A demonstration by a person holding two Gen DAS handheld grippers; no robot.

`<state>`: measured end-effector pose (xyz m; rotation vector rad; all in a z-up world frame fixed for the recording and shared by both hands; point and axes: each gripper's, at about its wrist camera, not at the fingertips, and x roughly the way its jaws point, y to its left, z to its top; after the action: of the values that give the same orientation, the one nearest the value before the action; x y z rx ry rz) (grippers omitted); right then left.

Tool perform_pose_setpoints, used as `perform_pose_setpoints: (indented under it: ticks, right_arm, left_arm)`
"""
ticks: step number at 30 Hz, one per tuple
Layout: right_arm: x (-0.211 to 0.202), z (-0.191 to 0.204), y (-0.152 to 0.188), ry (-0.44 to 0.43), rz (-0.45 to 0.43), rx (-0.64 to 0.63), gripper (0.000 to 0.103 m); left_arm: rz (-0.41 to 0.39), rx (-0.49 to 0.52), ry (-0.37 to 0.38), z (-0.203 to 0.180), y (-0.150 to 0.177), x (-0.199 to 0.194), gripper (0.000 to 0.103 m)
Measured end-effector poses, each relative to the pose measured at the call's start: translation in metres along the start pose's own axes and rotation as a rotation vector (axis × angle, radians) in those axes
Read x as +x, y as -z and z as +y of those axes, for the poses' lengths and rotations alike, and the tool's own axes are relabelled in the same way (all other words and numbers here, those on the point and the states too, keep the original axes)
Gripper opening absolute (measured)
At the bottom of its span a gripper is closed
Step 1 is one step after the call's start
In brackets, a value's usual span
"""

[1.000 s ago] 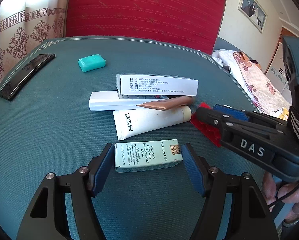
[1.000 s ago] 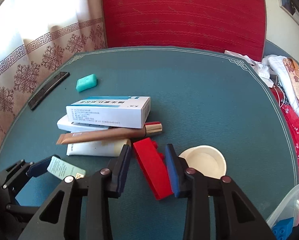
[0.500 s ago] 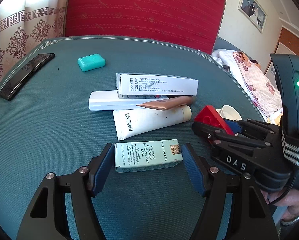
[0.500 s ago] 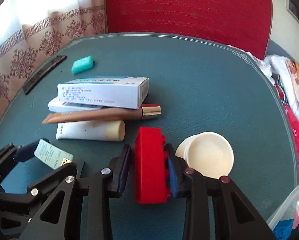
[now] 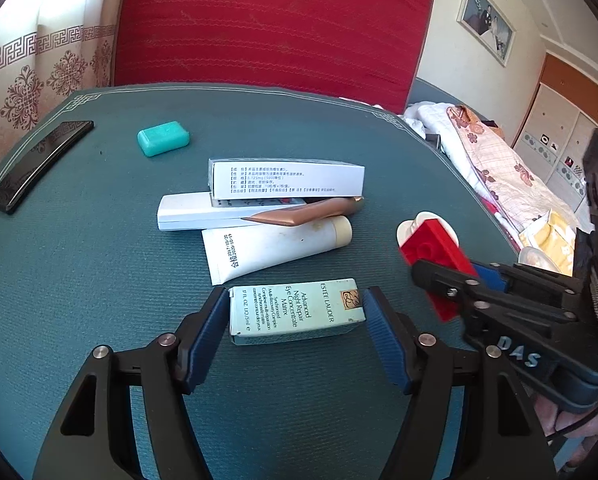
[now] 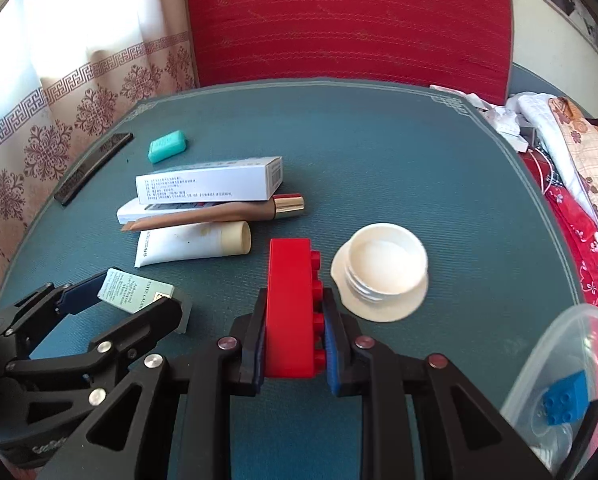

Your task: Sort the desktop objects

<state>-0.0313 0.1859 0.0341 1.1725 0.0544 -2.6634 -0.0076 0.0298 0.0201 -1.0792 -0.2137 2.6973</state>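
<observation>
My right gripper (image 6: pixel 295 320) is shut on a long red building brick (image 6: pixel 291 304) and holds it above the teal table; the brick also shows in the left wrist view (image 5: pixel 435 256). My left gripper (image 5: pixel 295 316) is open around a pale green Estee Lauder box (image 5: pixel 295 312) that lies on the table, its pads beside the box ends. Behind it lie a white tube (image 5: pixel 275 248), a copper tube (image 5: pixel 307 212), a white flat box (image 5: pixel 203 212) and a white medicine box (image 5: pixel 287 178).
A white jar lid (image 6: pixel 383 272) lies right of the brick. A clear plastic tub (image 6: pixel 563 392) with a blue brick (image 6: pixel 565 398) stands at the front right. A teal eraser (image 5: pixel 163 138) and a black bar (image 5: pixel 39 164) lie at the far left. A red chair back stands behind the table.
My right gripper closed on the red brick, stood it on edge and lifted it off the table. My left gripper stayed open around the green box.
</observation>
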Motion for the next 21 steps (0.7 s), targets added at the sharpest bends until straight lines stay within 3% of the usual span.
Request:
perform_pose_setpoints:
  ticks: [11,21]
  right_arm:
    - [-0.045,-0.025,0.015,0.052,-0.060,0.086,0.026]
    - [-0.090,-0.073,0.036,0.132,-0.118,0.192,0.025]
  left_arm:
    - [-0.011,0.009,0.017,-0.005,0.000,-0.007,0.071]
    - [-0.014,0.058,0.038,-0.023,0.003,-0.011,0.071]
